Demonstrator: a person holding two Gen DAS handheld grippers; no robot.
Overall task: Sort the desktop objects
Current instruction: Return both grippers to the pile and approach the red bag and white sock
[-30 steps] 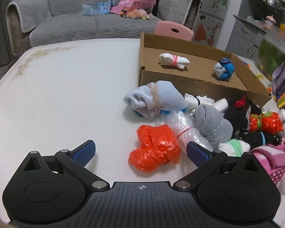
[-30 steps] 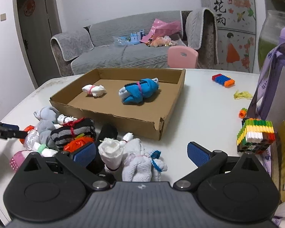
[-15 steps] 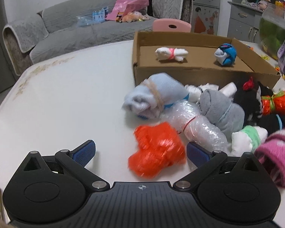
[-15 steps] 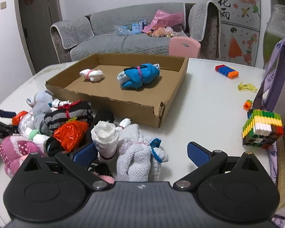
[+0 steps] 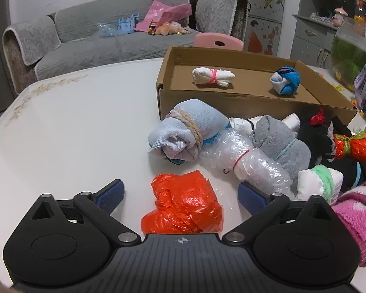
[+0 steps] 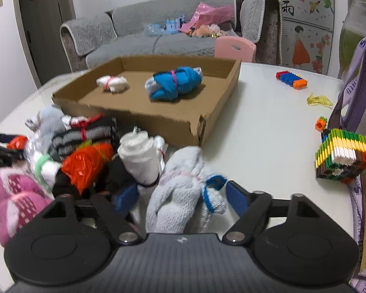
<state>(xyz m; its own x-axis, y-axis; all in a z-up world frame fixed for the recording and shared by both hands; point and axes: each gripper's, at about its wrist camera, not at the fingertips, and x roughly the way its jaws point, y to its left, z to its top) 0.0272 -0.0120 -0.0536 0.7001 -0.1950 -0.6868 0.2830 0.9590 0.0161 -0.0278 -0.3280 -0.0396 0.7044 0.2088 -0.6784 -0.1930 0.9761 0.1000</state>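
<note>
- Two tongs, both closing, we note: left gripper (image 5: 180, 193) straddles the orange bag (image 5: 183, 207), pads clear.
- Right gripper (image 6: 180, 195) straddles the white sock bundle (image 6: 180, 190) lying lengthwise near the box (image 6: 158, 122).

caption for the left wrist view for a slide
Left gripper closing around an orange plastic bundle on the white table, cardboard box behind.
</note>
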